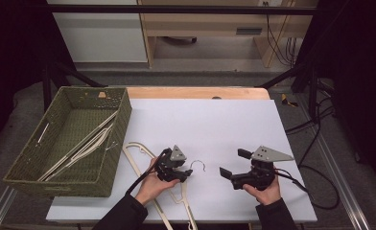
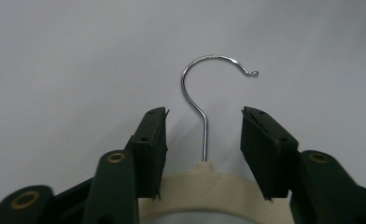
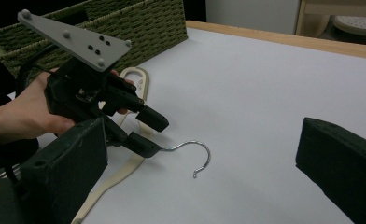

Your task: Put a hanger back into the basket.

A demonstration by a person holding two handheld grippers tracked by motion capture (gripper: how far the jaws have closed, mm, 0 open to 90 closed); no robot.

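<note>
A cream hanger (image 1: pixel 180 192) with a chrome hook (image 1: pixel 199 165) lies flat on the white table sheet near the front edge. My left gripper (image 1: pixel 188 173) is low over its neck, jaws partly apart. In the left gripper view the hook's wire (image 2: pixel 203 121) stands between the two black pads (image 2: pixel 154 140) with a gap on each side, and the cream neck (image 2: pixel 204 186) lies below. The right gripper view shows the left gripper (image 3: pixel 146 130) and the hook (image 3: pixel 208 156) sticking out past it. My right gripper (image 1: pixel 233 163) rests wide open to the right, nothing between its jaws.
A green woven basket (image 1: pixel 116 139) stands at the left with several pale hangers (image 1: pixel 80 143) inside. Another cream hanger part (image 1: pixel 138 149) lies beside the basket's near corner. Bare white sheet (image 1: pixel 210 124) stretches behind both grippers. Cables trail off the table's right side.
</note>
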